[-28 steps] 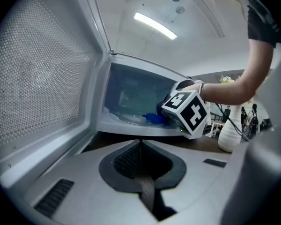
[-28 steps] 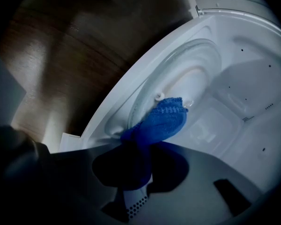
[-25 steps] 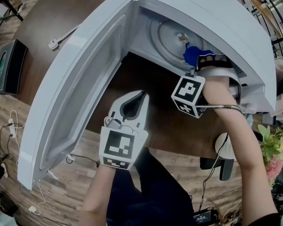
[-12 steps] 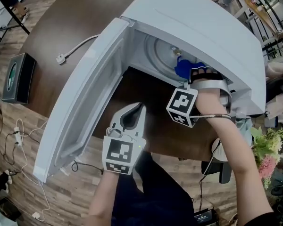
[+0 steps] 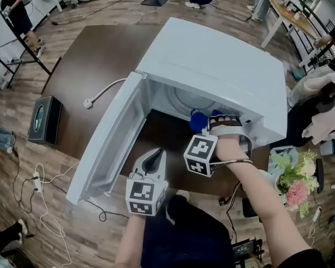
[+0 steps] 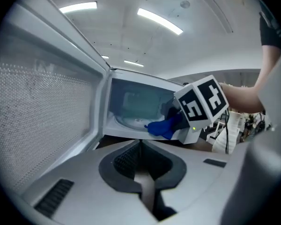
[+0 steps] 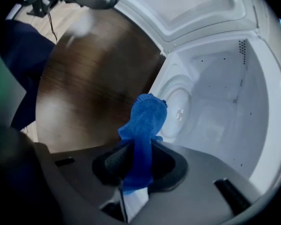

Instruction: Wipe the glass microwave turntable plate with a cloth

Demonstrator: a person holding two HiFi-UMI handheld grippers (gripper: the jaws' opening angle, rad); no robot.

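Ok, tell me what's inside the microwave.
The glass turntable plate sits on the floor of the microwave. The right gripper holds the blue cloth at the opening, covering part of the plate's rim.

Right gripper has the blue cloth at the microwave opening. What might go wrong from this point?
1. The right gripper pinches only a narrow fold of the blue cloth, so rubbing may pull it free.
2. Nothing steadies the glass turntable plate: the left gripper is shut, empty and outside the microwave, so the plate may spin or shift under the wipe.
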